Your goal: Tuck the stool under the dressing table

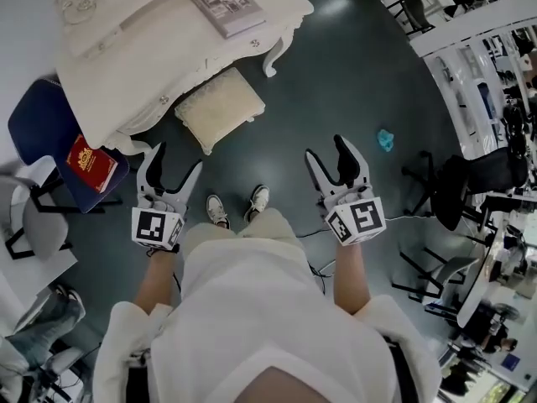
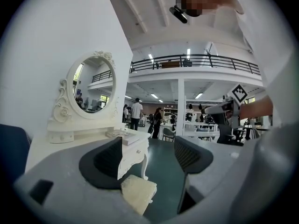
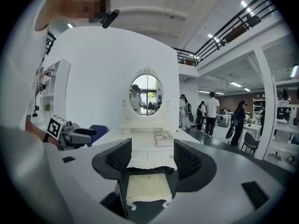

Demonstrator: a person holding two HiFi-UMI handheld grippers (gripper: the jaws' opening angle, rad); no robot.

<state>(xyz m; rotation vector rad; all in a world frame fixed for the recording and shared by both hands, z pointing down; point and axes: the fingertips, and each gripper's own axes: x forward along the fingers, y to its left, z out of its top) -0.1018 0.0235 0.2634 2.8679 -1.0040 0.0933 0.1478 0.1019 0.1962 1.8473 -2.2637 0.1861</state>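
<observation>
A cream cushioned stool stands on the dark floor, its far end just under the front edge of the white dressing table. Both grippers hang in front of me, short of the stool and touching nothing. My left gripper is open and empty; the stool lies low between its jaws, beside the table's curved leg. My right gripper is open and empty too. In the right gripper view the stool sits square ahead beneath the table and its oval mirror.
A blue chair with a red box stands left of the table. A book lies on the tabletop. A teal scrap lies on the floor to the right, near black office chairs. My shoes stand just behind the stool.
</observation>
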